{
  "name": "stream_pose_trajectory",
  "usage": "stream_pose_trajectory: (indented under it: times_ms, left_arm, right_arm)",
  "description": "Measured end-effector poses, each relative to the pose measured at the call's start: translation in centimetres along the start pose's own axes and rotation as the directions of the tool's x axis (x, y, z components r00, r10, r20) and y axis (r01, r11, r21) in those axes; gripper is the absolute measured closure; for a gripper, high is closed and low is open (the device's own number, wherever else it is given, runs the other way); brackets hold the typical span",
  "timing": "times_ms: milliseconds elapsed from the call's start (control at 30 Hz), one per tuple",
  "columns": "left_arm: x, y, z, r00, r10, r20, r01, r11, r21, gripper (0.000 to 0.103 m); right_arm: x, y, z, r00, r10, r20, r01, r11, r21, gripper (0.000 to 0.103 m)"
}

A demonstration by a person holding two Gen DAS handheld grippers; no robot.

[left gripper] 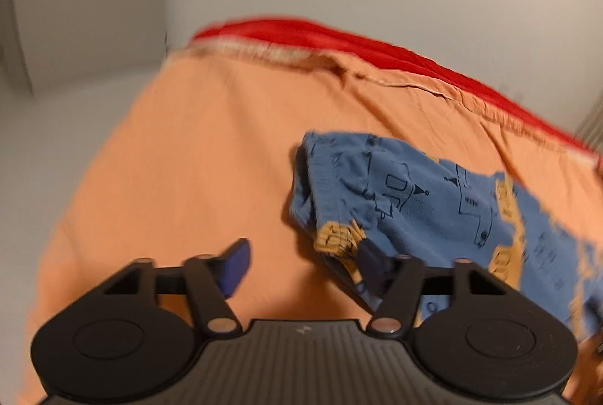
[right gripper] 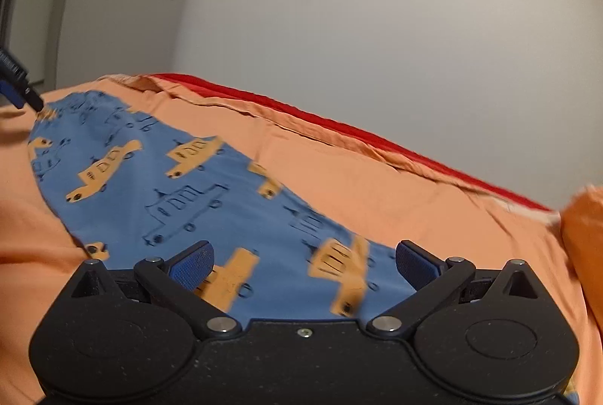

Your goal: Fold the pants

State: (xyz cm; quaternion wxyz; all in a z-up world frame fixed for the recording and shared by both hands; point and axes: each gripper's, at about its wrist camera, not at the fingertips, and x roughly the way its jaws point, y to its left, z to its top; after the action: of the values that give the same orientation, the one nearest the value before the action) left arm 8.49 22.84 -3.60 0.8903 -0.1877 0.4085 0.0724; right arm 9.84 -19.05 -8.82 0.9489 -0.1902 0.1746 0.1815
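Broadly, the orange cotton bedsheet (left gripper: 158, 160) lies bare on the left up to its frayed far hem, where a red blanket (left gripper: 339, 35) edges the white wall (right gripper: 377, 28). Blue pants printed with yellow vehicles (right gripper: 158, 179) lie flat across it. Tilted downward, the left gripper (left gripper: 301, 265) stands apart at their crumpled end, gripping nothing; the right gripper (right gripper: 305, 263) hovers spread wide over the cloth.

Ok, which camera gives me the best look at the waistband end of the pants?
The left wrist view: the ribbed waistband sits mid-frame, bunched and gaping open on the orange sheet, though blurred. The right wrist view shows mostly the flat printed length of the pants; the waistband is only a small blurred patch at the far left.
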Motion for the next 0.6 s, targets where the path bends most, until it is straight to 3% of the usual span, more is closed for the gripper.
stream_pose_trajectory:
  times_ms: [67, 200, 267, 300, 500, 600]
  left_arm:
    - [0.3, 0.7, 0.0, 0.998, -0.058, -0.020, 0.056, 0.996, -0.062, 0.059]
    - [0.3, 0.3, 0.8, 0.990, -0.140, 0.007, 0.140, 0.986, -0.093, 0.059]
    - [0.4, -0.5, 1.0, 0.993, -0.120, 0.009, 0.120, 0.990, -0.069, 0.064]
    - [0.5, -0.9, 1.1, 0.995, -0.097, 0.016, 0.098, 0.994, -0.047, 0.087]
    - [-0.4, -2.7, 0.9, 0.995, 0.006, 0.097, -0.015, 0.996, 0.091, 0.092]
    - [0.6, -3.7, 0.0, 0.989, 0.089, 0.116, -0.113, 0.969, 0.218, 0.092]
  right_arm:
    - [0.6, 0.7, 0.2, 1.000, 0.021, -0.007, -0.021, 1.000, -0.003, 0.001]
    - [1.3, 1.2, 0.5, 1.000, 0.013, 0.001, -0.013, 1.000, 0.010, 0.001]
    - [1.8, 1.3, 0.5, 1.000, 0.013, -0.007, -0.012, 1.000, 0.023, 0.001]
    - [1.9, 1.3, 0.2, 1.000, 0.012, -0.018, -0.011, 1.000, 0.029, 0.001]
    - [2.2, 1.1, -0.6, 0.999, 0.014, -0.031, -0.013, 0.999, 0.044, 0.001]
    - [2.2, 1.1, -0.8, 0.999, 0.018, -0.037, -0.016, 0.999, 0.050, 0.001]
